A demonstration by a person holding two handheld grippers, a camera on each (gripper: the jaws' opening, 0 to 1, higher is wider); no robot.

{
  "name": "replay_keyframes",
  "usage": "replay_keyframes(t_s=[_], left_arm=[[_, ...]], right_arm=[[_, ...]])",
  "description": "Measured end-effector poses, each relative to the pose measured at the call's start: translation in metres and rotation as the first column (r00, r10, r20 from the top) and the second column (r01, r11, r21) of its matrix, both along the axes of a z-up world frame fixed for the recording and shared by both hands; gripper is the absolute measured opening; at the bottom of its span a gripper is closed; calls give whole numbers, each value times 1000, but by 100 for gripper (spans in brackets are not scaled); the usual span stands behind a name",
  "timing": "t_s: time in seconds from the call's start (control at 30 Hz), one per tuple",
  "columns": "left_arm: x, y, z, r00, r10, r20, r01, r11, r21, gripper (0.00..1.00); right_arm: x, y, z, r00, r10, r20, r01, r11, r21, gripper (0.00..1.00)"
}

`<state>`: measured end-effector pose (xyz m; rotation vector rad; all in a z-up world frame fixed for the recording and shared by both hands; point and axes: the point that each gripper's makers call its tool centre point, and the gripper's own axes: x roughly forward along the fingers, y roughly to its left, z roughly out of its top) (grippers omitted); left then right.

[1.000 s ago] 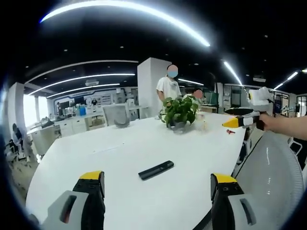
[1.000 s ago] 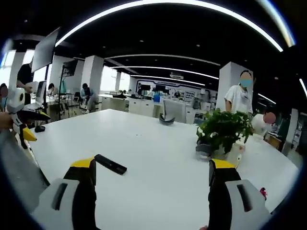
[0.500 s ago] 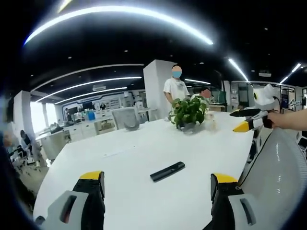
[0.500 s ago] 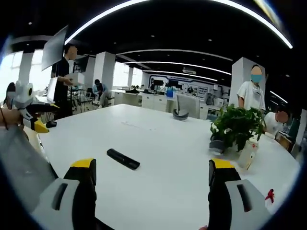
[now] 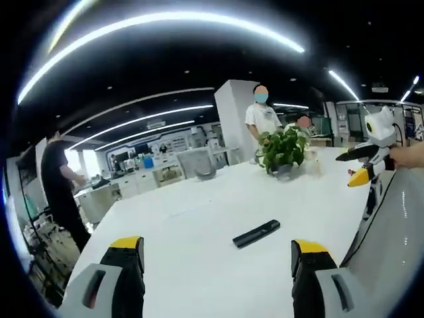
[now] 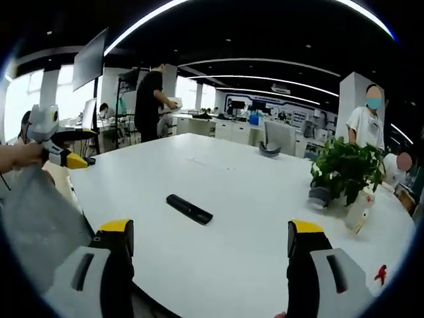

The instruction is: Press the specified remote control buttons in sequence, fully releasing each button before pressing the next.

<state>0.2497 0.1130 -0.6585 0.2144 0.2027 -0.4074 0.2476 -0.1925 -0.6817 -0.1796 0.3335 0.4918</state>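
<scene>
A black remote control [image 5: 256,234] lies flat on the white table [image 5: 192,232], ahead of my left gripper [image 5: 218,257] and a little to its right. That gripper is open, with nothing between its jaws. In the right gripper view the remote control [image 6: 189,209] lies ahead of my open right gripper [image 6: 209,238], slightly to its left, well clear of the fingertips. The right gripper [image 5: 364,165] also enters the left gripper view at the far right, held by a hand. The left gripper [image 6: 63,149] enters the right gripper view at the far left.
A potted green plant [image 5: 285,151] stands at the table's far side, with a small bottle [image 6: 358,211] beside it. A small red item [image 6: 381,274] lies near the table's right edge. Several people stand around, one in white [image 5: 263,123], one in black [image 5: 61,192]. An office chair [image 6: 277,139] is behind.
Both views have panned leftward, so the remote and plant sit further right in each view. A person in black has come into the left gripper view. Both grippers stay open.
</scene>
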Motion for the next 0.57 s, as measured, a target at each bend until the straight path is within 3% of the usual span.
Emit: replay_keyframes(t_s=[0.13, 0.33, 0.57], left_arm=[[1, 6, -2, 999, 34, -6, -34, 999, 18, 96], [-1, 11, -3, 997, 74, 8, -74, 994, 83, 96], [0, 15, -12, 994, 103, -37, -98, 990, 105, 96]], right_arm=[[0, 1, -3, 1000, -3, -9, 3, 1000, -16, 100], [-5, 8, -12, 999, 49, -8, -50, 988, -145, 100], [-5, 8, -11, 998, 61, -3, -61, 986, -153, 100]])
